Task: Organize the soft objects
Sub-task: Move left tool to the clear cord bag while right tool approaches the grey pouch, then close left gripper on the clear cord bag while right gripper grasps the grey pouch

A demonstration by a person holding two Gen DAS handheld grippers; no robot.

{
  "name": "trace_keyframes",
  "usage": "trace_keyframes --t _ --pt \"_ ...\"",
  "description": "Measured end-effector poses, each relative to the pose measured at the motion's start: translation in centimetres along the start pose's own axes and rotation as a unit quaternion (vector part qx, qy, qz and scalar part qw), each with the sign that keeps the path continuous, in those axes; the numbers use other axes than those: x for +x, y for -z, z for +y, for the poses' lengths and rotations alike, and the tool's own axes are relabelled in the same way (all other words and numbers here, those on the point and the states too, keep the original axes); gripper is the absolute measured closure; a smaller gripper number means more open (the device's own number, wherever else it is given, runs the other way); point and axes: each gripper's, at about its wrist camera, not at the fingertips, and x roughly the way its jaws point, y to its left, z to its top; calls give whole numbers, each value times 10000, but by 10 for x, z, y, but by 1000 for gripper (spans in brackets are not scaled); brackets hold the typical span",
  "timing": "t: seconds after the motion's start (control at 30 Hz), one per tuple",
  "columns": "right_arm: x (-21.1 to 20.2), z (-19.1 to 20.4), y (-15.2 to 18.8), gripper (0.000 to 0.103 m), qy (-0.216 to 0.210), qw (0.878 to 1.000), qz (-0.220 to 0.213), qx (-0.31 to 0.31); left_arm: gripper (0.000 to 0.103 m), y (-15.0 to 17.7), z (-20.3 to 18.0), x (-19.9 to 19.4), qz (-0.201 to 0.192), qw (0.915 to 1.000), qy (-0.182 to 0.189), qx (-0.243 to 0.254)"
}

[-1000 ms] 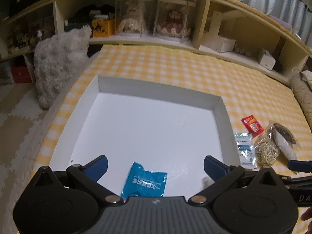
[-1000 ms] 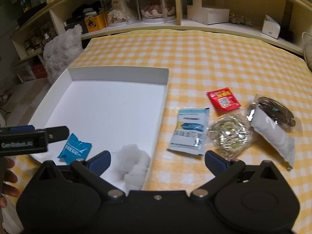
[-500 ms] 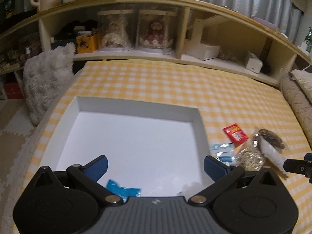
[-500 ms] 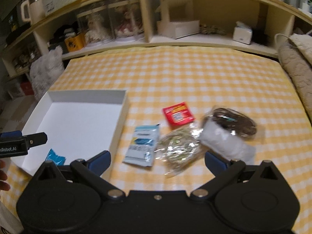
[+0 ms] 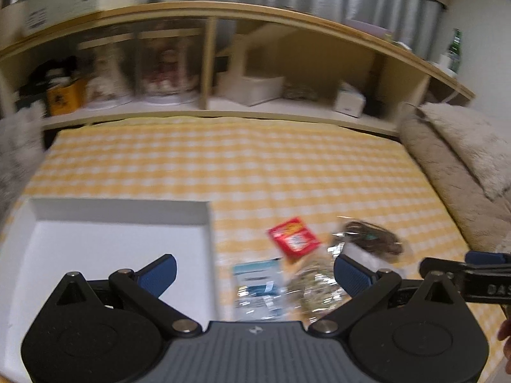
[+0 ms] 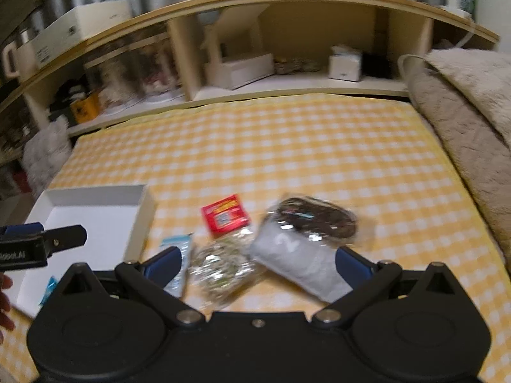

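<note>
Gaping empty: left claw [image 5: 254, 269], right claw [image 6: 258, 260] | blue packet [image 6: 48, 289] in tray [image 6: 95, 196]: right view only

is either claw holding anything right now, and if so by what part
Nothing is held. The left claw and the right claw are both open with nothing between their fingers; the packets lie loose on the checked cloth.

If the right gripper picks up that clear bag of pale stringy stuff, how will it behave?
The clear bag looks crinkly and loosely filled, so it would probably sag and change shape when lifted. Its glossy film may be slippery between the fingers. It lies flat on the checked cloth, so rolling seems unlikely.
</note>
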Motion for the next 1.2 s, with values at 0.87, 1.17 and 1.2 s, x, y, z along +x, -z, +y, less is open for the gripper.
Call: trace_keyframes --t 0.87,1.17,1.2 --pt "89 -55 12 14 -245 9955 377 -832 45 48 -27 108 1080 9902 491 740" --pt "112 -33 20 17 -532 9823 492 -1725 48 53 -46 115 880 9834 1042 1200" --pt "114 -32 20 17 -488 9814 510 -1787 48 55 -49 117 866 9826 1074 1246"
